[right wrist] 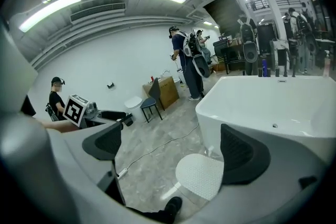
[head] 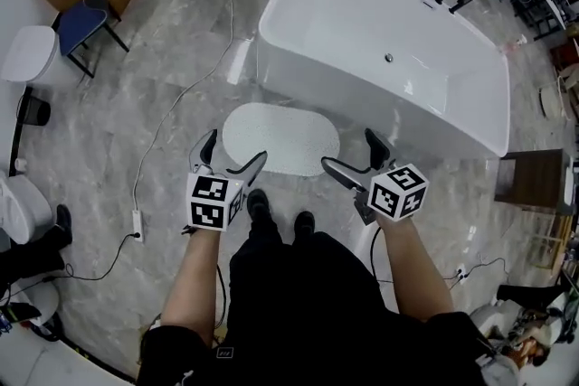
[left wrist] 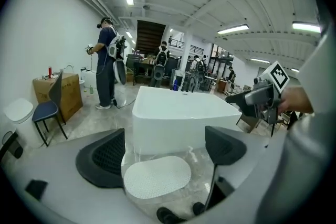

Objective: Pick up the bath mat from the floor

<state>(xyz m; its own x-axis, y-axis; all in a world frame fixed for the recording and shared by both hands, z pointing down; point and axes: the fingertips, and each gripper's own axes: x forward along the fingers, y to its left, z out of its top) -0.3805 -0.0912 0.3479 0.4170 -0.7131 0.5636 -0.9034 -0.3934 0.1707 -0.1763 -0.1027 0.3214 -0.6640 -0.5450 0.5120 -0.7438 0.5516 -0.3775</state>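
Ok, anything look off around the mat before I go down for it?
Nothing much. The bath mat lies flat and whole on the floor beside the tub, no curl or spill. Only a loose white cable trails over the floor to its left, clear of the mat.

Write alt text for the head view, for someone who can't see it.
Seen from above, a white oval bath mat lies flat on the grey floor beside a white bathtub. The person stands at its near edge, holding the left claw and right claw open and empty, one toward each end of the mat.
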